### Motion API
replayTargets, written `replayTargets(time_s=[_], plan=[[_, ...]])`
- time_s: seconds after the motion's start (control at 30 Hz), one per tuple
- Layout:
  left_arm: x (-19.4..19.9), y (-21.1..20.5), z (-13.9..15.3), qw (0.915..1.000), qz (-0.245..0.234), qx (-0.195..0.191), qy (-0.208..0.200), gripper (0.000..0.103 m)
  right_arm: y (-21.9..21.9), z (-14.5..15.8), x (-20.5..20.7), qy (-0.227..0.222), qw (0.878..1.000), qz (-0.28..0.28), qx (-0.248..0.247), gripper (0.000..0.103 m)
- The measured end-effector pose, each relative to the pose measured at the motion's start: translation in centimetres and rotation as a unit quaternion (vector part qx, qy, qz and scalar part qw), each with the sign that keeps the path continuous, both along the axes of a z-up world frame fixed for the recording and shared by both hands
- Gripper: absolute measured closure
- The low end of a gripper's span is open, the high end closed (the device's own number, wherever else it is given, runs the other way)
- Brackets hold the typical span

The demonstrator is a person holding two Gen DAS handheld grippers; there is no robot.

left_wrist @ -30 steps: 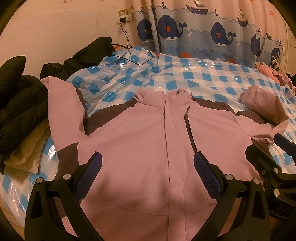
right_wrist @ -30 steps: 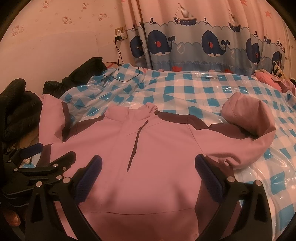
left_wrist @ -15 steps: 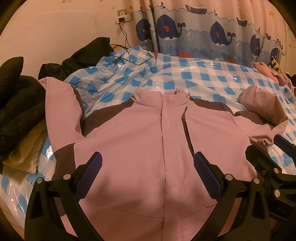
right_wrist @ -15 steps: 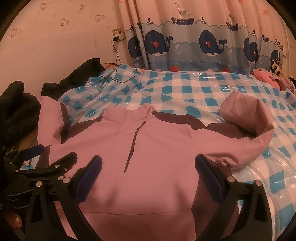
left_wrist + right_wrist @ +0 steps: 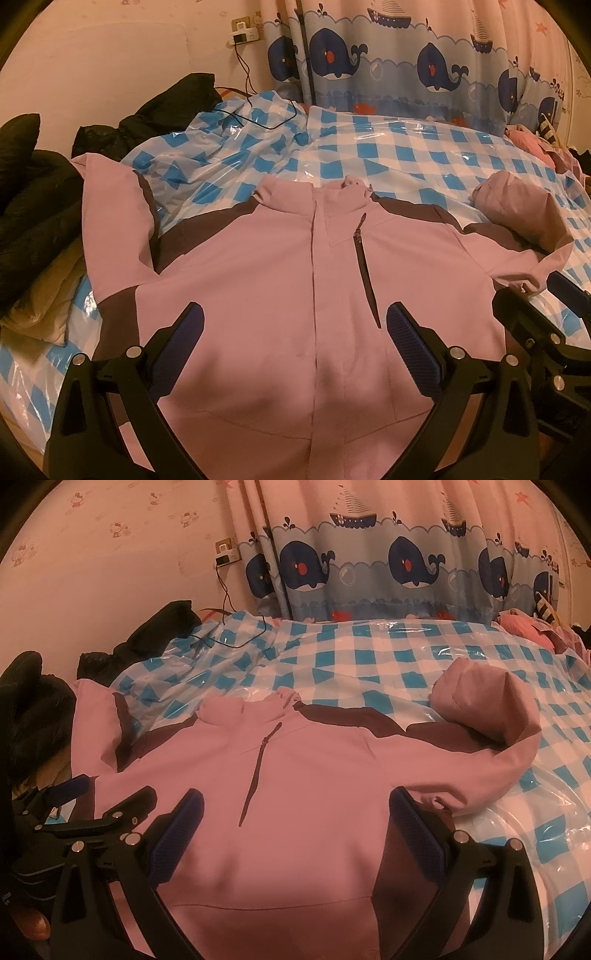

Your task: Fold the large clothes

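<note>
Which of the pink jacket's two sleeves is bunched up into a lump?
The sleeve on the right gripper's side; the other sleeve lies flat toward the black clothes.

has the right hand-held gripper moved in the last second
Yes. The right hand-held gripper has tilted down slightly: in its view the wall socket and whale curtain sit higher than before.

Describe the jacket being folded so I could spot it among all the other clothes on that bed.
Find the bed's blue-and-white checked plastic cover; spread flat, front up, on its near side is the pink jacket. Unlike the black coats heaped at its left, it is pale pink with dark brown shoulder bands and a slanted chest zipper.
</note>
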State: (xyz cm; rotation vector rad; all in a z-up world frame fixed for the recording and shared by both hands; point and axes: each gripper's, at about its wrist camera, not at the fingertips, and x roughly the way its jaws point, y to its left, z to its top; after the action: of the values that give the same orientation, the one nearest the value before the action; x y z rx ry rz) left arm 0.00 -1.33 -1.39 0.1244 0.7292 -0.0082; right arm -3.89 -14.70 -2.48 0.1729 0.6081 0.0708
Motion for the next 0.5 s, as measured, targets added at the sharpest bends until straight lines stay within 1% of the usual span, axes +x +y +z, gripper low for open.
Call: replayTargets(time_s=[0.5], plan=[[0.5, -0.4, 0.2, 1.0, 0.0, -0.001, 0.001, 0.008, -1.0, 0.1, 0.1, 0.003, 1.0, -0.003, 0.008, 0.007]])
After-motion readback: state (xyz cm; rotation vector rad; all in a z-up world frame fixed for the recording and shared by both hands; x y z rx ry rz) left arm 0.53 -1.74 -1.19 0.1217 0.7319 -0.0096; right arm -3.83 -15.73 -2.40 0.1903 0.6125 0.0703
